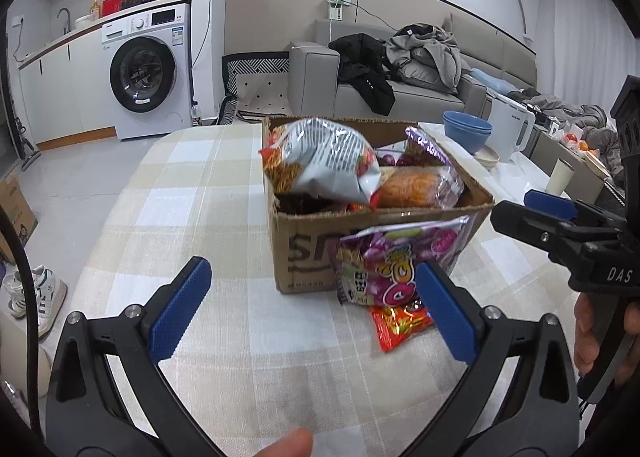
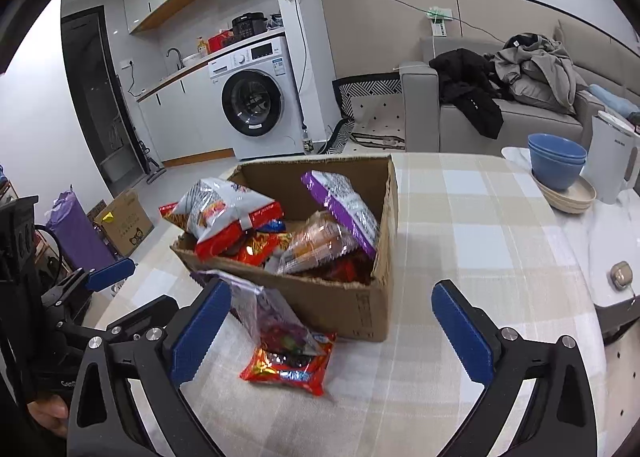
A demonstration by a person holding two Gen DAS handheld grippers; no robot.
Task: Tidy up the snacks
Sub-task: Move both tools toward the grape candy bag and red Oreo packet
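Nearest, both grippers hang with their ribbed blue fingers spread wide and nothing between them: the left gripper (image 1: 312, 309) and the right gripper (image 2: 332, 331), each angled down at the checked cloth on the tabletop (image 2: 480, 217). Just past the fingers a flat red packet (image 2: 288, 363) lies on the cloth, crinkly foil, its long side running roughly across the box front. On top of it a glossy purple bag (image 1: 400, 261) stands tilted, leaning against the front wall of the box (image 2: 340, 305), top edge up at the rim. That bag partly hides the red packet and the print on the box.

The box is plain brown corrugated card, open-topped with torn edges. It is heaped with snacks: a puffy silver-and-red bag (image 1: 328, 157) lying slanted over the left rim, a clear-wrapped orange bun (image 1: 412, 189) in the middle, and a purple-edged pouch (image 2: 344, 205) propped upright against the far right wall.

Further right stand stacked blue bowls (image 2: 556, 161) on a cream plate, then a white kettle (image 2: 612, 161). Beyond are a washer (image 2: 256, 101) and a grey sofa (image 2: 500, 125) piled with clothes.
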